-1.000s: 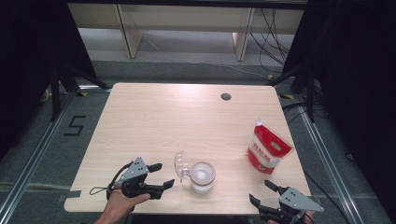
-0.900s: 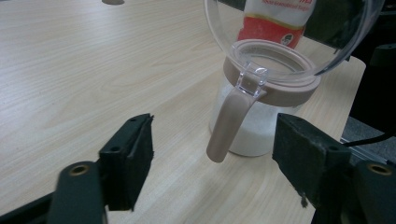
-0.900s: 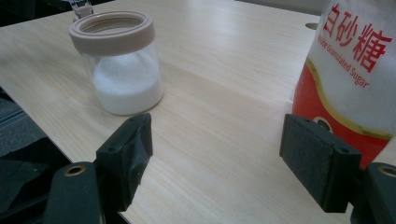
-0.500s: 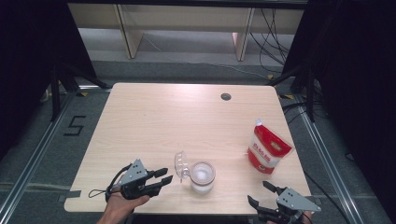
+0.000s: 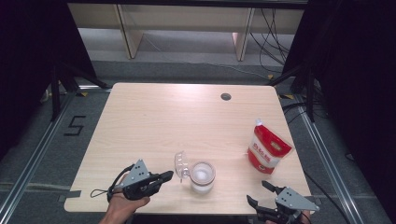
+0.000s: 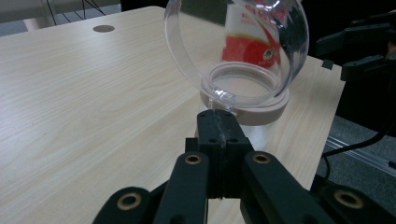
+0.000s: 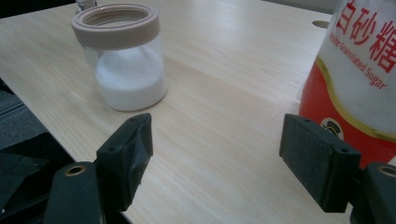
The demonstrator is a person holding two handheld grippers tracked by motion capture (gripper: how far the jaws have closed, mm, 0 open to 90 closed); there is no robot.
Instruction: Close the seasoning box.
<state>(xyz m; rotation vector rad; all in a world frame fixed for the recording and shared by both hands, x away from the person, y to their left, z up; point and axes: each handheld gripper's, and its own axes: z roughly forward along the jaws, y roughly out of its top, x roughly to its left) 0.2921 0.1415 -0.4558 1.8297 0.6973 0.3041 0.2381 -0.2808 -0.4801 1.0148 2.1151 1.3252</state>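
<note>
A clear jar [image 5: 202, 177] with a beige rim holds white sugar near the table's front edge; its clear hinged lid [image 5: 180, 162] stands open on the left side. My left gripper [image 5: 168, 175] lies just left of the jar, pointing at it. Its jaws have just closed and are shut with nothing between them. In the left gripper view the fingertips [image 6: 219, 116] meet just short of the lid's [image 6: 233, 42] small tab. My right gripper [image 5: 258, 192] is open at the front right. Its view has the jar [image 7: 126, 70] ahead left and a red and white sugar bag [image 7: 359, 70] at the right.
The sugar bag [image 5: 267, 149] stands upright near the table's right edge. A round cable hole [image 5: 226, 96] sits at the table's far side. The light wooden table [image 5: 154, 121] ends right behind both hands. Shelving and cables lie beyond the table.
The left gripper's jaws, open a second ago, have closed together beside the jar. The right gripper, jar and bag have stayed where they were.
</note>
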